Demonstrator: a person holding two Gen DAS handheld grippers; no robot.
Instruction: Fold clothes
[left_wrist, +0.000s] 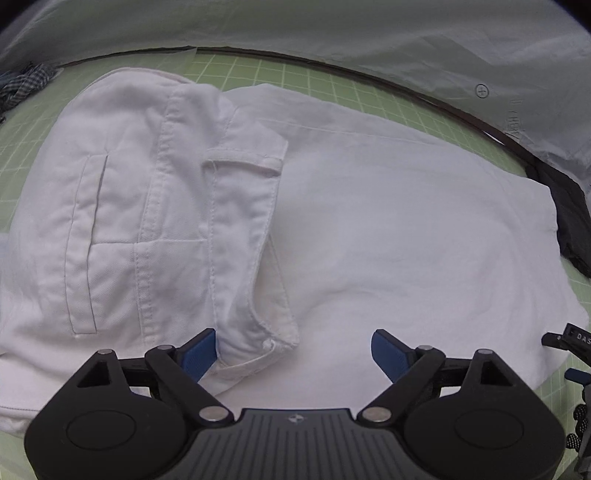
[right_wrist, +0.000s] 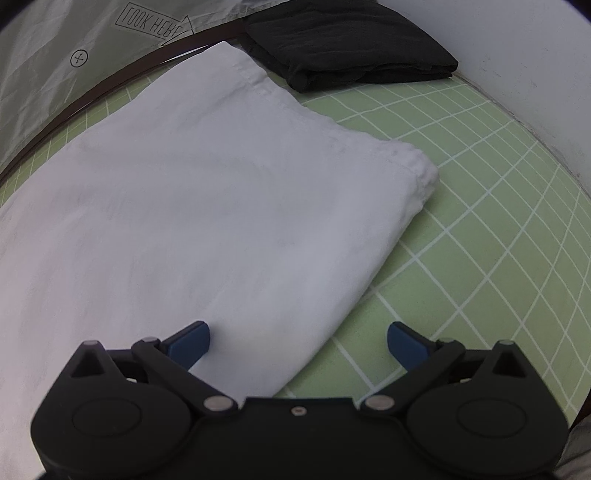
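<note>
White trousers (left_wrist: 332, 229) lie folded lengthwise on a green gridded mat (left_wrist: 280, 77). In the left wrist view the waistband, belt loop and back pocket (left_wrist: 88, 240) sit at left, with the legs running right. My left gripper (left_wrist: 293, 352) is open, low over the near waistband corner with its button. In the right wrist view the trouser legs (right_wrist: 207, 206) end in a hem (right_wrist: 417, 173) at right. My right gripper (right_wrist: 298, 341) is open, straddling the near edge of the legs, its left fingertip (right_wrist: 192, 341) over cloth and its right one over mat.
A folded black garment (right_wrist: 347, 51) rests at the mat's far right corner by a white wall (right_wrist: 535, 66). Grey sheeting (right_wrist: 55, 48) with printed marks lies beyond the mat's dark far edge. A checked cloth (left_wrist: 26, 83) sits at far left. Bare mat (right_wrist: 480, 229) stretches right of the hem.
</note>
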